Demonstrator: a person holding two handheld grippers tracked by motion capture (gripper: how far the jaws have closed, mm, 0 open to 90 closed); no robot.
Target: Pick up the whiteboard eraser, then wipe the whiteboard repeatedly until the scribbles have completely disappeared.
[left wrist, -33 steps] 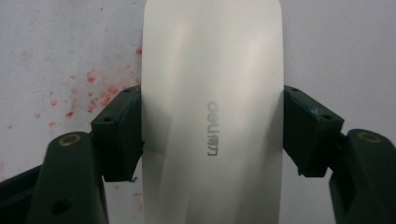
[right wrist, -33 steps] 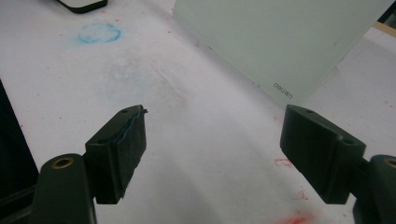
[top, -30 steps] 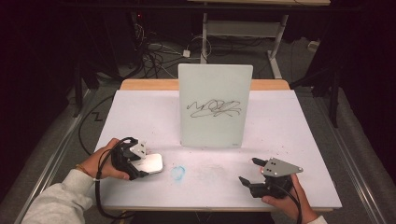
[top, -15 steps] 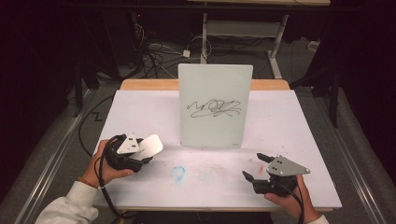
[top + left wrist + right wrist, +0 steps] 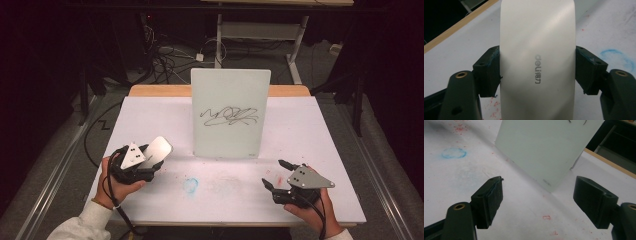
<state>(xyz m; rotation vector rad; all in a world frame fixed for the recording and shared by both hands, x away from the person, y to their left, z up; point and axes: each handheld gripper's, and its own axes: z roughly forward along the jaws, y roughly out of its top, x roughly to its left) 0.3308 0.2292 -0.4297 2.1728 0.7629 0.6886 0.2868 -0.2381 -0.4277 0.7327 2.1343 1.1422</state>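
Observation:
A white board [image 5: 230,115] stands upright at the middle of the table with a black scribble [image 5: 229,116] on it. My left gripper [image 5: 149,164] is at the front left, shut on a silvery white eraser [image 5: 158,149] that points toward the board's lower left corner. In the left gripper view the eraser [image 5: 537,57], marked "deli", is pinched between both jaws of my left gripper [image 5: 537,72]. My right gripper [image 5: 273,173] rests open at the front right, nothing between its jaws. In the right gripper view, my right gripper [image 5: 541,197] faces the board [image 5: 544,150].
The white table [image 5: 150,115] carries a faint blue ring mark [image 5: 190,185] in front of the board, plus small red specks [image 5: 546,217]. A wooden strip [image 5: 160,90] edges the far side. Cables [image 5: 170,60] lie on the floor beyond.
My left gripper has lifted the eraser off the table and carried it forward toward the board. The right gripper has barely shifted.

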